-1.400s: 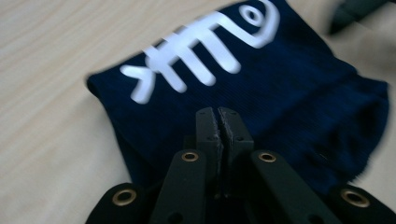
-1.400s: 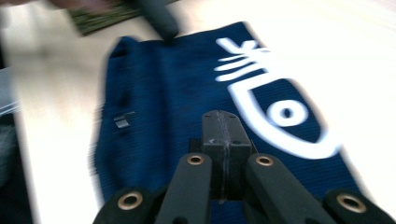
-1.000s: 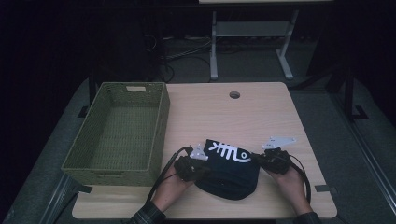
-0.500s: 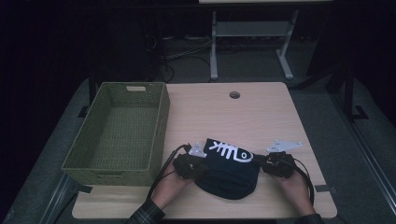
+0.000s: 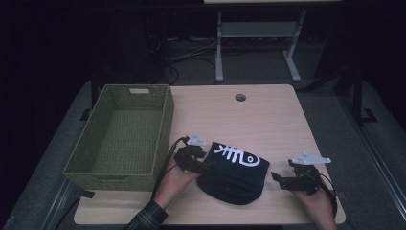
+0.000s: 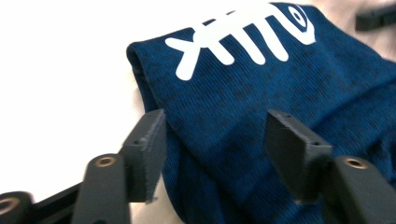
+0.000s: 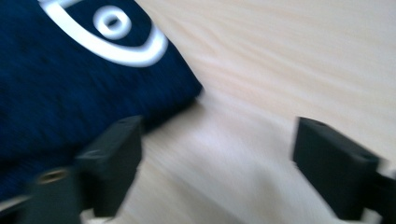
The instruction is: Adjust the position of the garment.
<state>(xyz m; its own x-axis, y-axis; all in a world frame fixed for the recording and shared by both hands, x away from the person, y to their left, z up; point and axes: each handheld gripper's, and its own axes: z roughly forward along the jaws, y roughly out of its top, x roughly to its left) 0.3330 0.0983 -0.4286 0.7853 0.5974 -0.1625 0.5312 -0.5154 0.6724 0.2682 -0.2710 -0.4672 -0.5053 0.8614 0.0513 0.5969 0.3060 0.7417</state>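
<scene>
The folded navy garment (image 5: 233, 173) with a white fish-skeleton print lies on the bench (image 5: 268, 115), just right of the woven basket (image 5: 122, 134). From the high view, the left hand-held gripper (image 5: 203, 165) sits at the garment's left edge, between garment and basket, while the right hand-held gripper (image 5: 278, 179) stands apart from the garment's right edge, over bare wood. The basket looks empty and near enough to be, by my judgement, where the folded piece belongs.

In the left gripper view, the left hand-held gripper (image 6: 219, 135) has its jaws wide, just opened, straddling the garment's (image 6: 261, 102) folded edge without pressing it; the fold holds its shape unaided, likely released after a tidy crease.

In the right gripper view, the right hand-held gripper (image 7: 219, 158) is also spread wide, having just opened, with nothing but bench (image 7: 280, 70) between the jaws; the garment's (image 7: 70, 93) corner lies beside the left jaw, blurred.
</scene>
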